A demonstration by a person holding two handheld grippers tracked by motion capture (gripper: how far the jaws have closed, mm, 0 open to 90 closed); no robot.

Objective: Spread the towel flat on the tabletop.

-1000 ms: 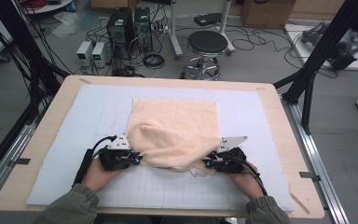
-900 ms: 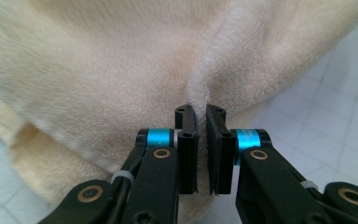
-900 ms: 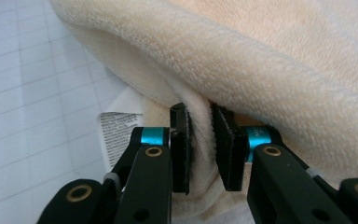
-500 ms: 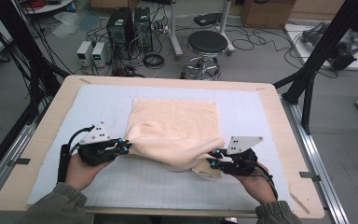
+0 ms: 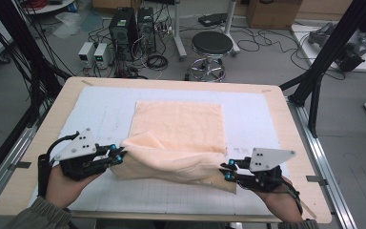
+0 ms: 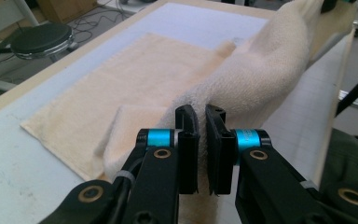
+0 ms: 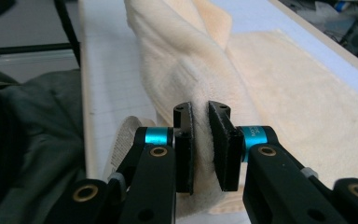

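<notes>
A peach towel lies on the white gridded mat, its near edge lifted into a sagging roll between my two grippers. My left gripper is shut on the towel's near left corner. In the left gripper view the jaws pinch a fold of the towel, which stretches away to the upper right. My right gripper holds the near right corner. Its jaws have just been closing, and the towel is squeezed between the pads.
The mat covers a wooden table whose front edge runs just under my hands. Beyond the far edge stand a black stool, computer towers and loose cables. A slanted black frame post rises at the right.
Both hands have risen and drawn apart, left going left and right going right. The bunched towel has been pulled out wide, and its far half now lies flat on the mat.
</notes>
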